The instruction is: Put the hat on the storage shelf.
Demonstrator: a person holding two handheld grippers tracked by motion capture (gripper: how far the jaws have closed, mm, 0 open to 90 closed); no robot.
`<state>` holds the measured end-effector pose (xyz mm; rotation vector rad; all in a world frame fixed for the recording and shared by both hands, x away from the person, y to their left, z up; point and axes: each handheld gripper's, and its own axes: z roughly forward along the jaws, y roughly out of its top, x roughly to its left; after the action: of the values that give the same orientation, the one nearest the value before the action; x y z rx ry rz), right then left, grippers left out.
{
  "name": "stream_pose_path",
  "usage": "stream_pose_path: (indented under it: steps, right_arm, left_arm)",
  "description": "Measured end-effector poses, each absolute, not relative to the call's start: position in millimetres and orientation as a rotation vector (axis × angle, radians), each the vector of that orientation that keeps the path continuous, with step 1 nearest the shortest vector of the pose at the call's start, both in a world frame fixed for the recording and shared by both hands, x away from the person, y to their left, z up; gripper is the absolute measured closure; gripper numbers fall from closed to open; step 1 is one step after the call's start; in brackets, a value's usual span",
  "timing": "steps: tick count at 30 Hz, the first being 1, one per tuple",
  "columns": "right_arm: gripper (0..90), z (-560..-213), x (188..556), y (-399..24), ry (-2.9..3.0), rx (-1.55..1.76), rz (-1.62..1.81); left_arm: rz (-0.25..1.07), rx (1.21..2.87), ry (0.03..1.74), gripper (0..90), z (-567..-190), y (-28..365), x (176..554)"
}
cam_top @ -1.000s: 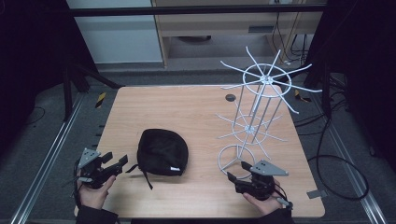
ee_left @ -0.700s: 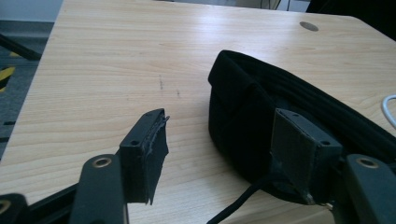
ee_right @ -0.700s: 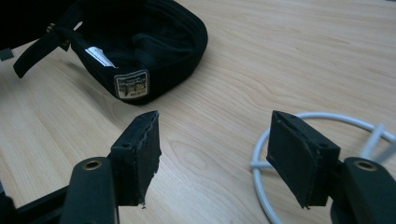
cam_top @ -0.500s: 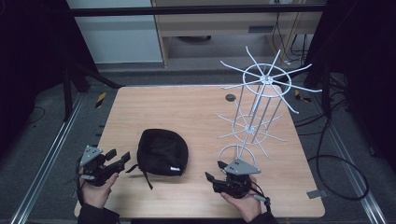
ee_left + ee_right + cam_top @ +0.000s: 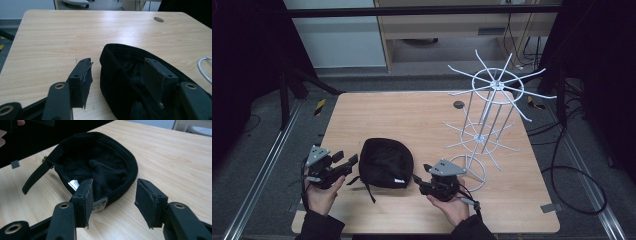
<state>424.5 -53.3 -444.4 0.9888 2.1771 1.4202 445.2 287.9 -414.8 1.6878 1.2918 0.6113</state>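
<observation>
Here, open tongs (image 5: 416, 178) and (image 5: 353, 161) flanking upturned black cap (image 5: 386, 162).

high view – fixed overhead, faces forward and down on whole table (image 5: 422, 115). left and right gripper views – low, close, looking along own jaws from opposite sides; all three share black cap (image 5: 385, 162) (image 5: 125, 75) (image 5: 100, 167).

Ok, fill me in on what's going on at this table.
A person holds a hand-held gripper in each hand and is closing in on a black cap lying upside down on the wooden table. The left hand-held gripper straddles the cap's rim, and the right hand-held gripper is at its near edge; both sets of jaws have just been closing but are not yet gripping. A white wire rack stands to the right.
</observation>
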Motion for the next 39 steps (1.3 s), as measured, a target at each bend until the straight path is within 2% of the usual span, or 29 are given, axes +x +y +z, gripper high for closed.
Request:
stream_pose_path:
  steps: [17, 23, 30, 39]
  right_arm:
    - [51.5, -458, 449, -25, 2.203, 1.073, 1.338]
    - [52.4, -468, 454, -20, 2.237, 1.094, 1.284]
    - [51.5, -477, 458, -12, 2.280, 1.140, 1.241]
    - [55.0, -484, 460, -6, 2.289, 1.181, 1.192]
  left_arm:
    - [0.590, 1.837, 1.365, 41.2, -439, 271, 480]
    - [0.564, 1.839, 1.382, 50.4, -444, 270, 478]
    - [0.510, 1.862, 1.382, 66.5, -449, 271, 474]
    - [0.511, 1.897, 1.374, 78.5, -450, 274, 468]
